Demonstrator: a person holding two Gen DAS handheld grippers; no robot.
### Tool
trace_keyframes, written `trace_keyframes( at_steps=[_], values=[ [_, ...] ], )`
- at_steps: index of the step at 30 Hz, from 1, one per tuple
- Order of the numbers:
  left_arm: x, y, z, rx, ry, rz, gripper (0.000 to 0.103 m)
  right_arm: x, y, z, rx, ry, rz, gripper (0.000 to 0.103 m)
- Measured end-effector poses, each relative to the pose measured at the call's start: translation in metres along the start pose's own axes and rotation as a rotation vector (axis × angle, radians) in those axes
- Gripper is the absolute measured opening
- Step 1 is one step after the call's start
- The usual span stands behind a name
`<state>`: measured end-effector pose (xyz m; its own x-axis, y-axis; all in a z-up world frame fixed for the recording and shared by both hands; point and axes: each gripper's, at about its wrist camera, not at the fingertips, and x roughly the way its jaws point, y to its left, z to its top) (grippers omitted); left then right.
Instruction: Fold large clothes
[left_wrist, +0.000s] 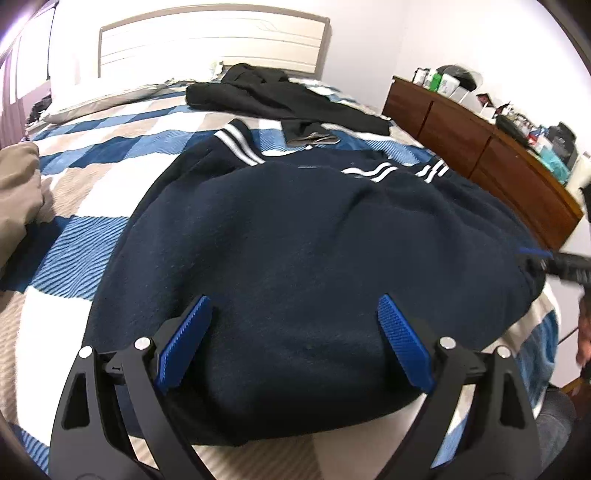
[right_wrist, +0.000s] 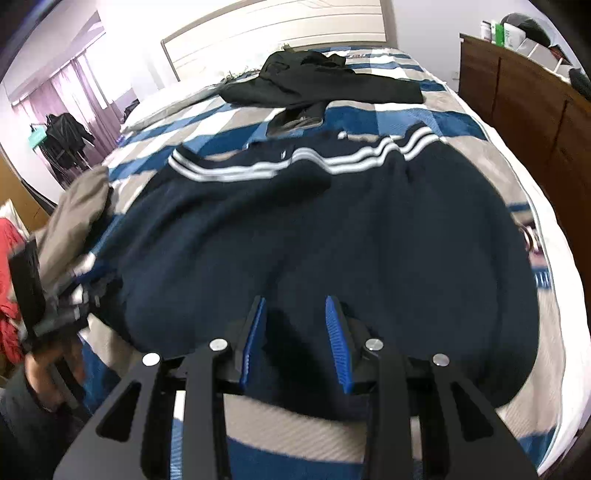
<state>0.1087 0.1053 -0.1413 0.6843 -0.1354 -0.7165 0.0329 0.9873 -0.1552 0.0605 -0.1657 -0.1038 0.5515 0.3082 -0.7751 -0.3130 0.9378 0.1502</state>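
Note:
A large navy sweatshirt with white stripes (left_wrist: 303, 236) lies spread on the blue, white and beige checked bed; it also shows in the right wrist view (right_wrist: 314, 236). My left gripper (left_wrist: 295, 306) is wide open, its blue pads hovering over the garment's near hem. My right gripper (right_wrist: 295, 306) is open with a narrower gap, over the near hem too, with nothing between its pads. The right gripper also shows at the right edge of the left wrist view (left_wrist: 565, 266). The left gripper appears blurred at the left of the right wrist view (right_wrist: 40, 291).
A black garment (left_wrist: 280, 96) lies farther up the bed near the headboard (left_wrist: 214, 40). A beige garment (left_wrist: 18, 192) is heaped at the left. A wooden dresser (left_wrist: 480, 147) with clutter stands along the right side. A red cloth (right_wrist: 9, 280) is at far left.

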Motion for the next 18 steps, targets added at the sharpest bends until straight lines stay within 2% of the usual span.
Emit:
trace_keyframes(
  at_steps=[5,11,15,18],
  values=[
    [0.011,0.006,-0.004,0.012,0.040,0.031,0.089,0.034,-0.007,-0.012,0.014,0.044,-0.055,0.034],
    [0.023,0.035,-0.008,-0.123,0.071,-0.060,0.089,0.075,-0.027,-0.010,0.083,0.142,0.003,0.034],
    [0.034,0.039,-0.012,-0.142,0.094,-0.077,0.089,0.090,-0.033,-0.002,0.103,0.169,0.026,0.034],
    [0.036,0.039,-0.013,-0.138,0.086,-0.069,0.089,0.089,-0.031,0.003,0.109,0.185,0.012,0.034]
  ],
)
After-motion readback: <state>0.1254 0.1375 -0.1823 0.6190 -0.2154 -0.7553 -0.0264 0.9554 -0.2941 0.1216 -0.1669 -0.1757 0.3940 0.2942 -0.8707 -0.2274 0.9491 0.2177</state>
